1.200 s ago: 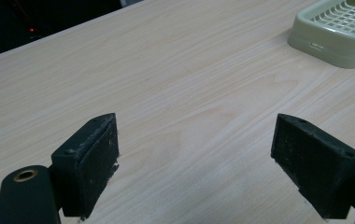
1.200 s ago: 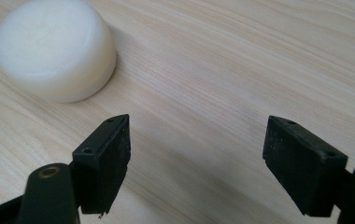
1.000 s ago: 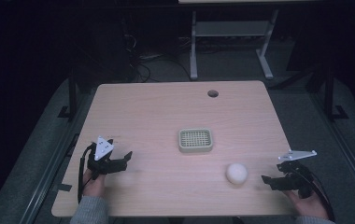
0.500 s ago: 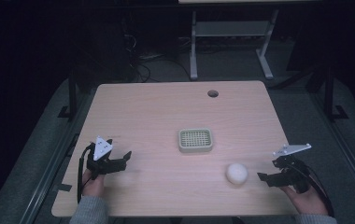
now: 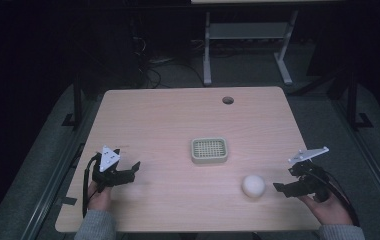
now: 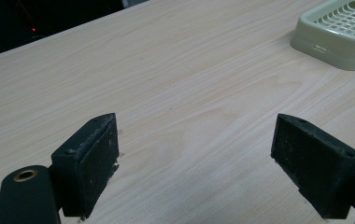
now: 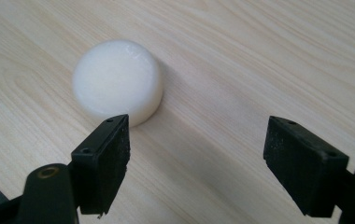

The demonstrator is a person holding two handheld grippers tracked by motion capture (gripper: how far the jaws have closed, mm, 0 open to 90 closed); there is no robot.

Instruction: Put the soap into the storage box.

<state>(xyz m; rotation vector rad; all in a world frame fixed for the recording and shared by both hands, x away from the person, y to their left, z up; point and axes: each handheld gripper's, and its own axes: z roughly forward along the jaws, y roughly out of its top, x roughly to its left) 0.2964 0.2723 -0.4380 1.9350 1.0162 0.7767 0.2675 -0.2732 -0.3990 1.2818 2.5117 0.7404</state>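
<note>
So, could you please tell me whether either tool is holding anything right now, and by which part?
Nothing is held. Both the left tool and right tool are open, and the white soap lies free on the table.

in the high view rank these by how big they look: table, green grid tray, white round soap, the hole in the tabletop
1. table
2. green grid tray
3. white round soap
4. hole in the tabletop, though it lies farther from the camera, which shrinks it somewhat
</note>
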